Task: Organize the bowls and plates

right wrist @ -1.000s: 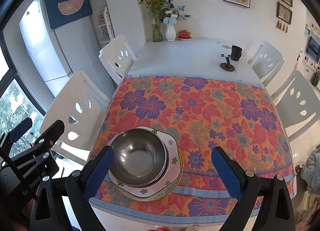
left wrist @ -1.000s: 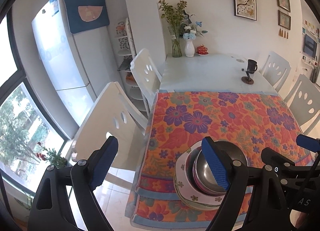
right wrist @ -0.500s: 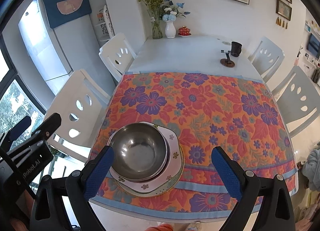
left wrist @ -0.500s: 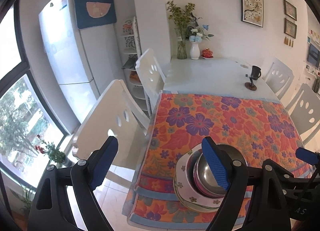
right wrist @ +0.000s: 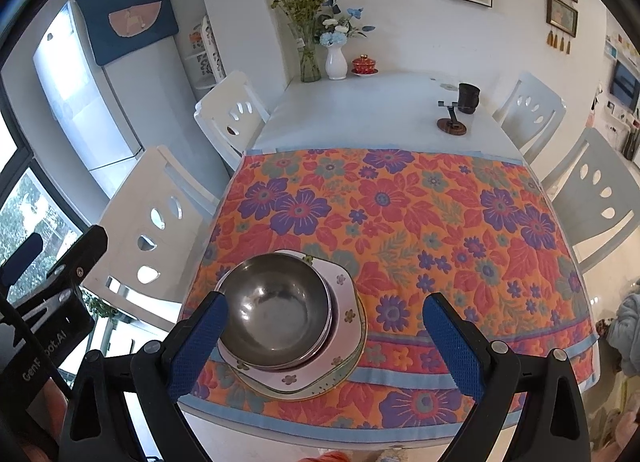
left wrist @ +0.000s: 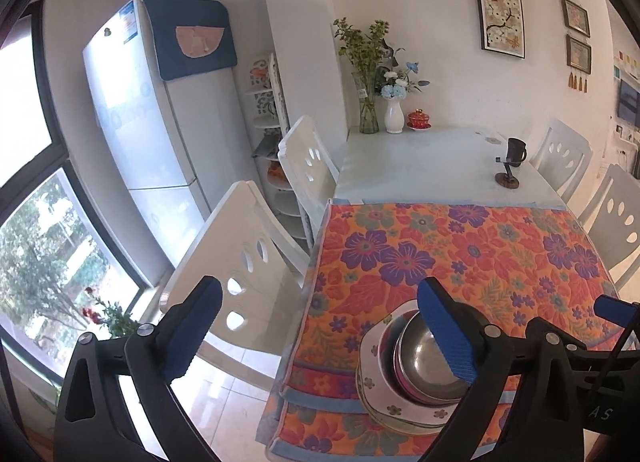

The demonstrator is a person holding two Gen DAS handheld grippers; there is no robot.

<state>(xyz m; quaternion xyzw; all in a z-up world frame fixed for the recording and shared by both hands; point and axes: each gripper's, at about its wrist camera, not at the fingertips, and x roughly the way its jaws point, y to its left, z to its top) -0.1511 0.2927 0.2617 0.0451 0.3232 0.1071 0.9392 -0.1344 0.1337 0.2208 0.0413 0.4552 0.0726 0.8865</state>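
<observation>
Moved: both cameras raised, pulled back from stack. Left hand-held gripper [left wrist: 318, 336] and right hand-held gripper [right wrist: 324, 342]: jaws apart, empty. Steel bowls [right wrist: 276, 312] nested on plates [right wrist: 344, 346], desk [right wrist: 380, 110] 7 o'clock edge. Stacking likely complete; next, retreat.

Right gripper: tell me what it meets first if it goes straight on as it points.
Probably the floral mat just right of the steel bowl stack; the open right gripper points there, though depth is unclear.
</observation>
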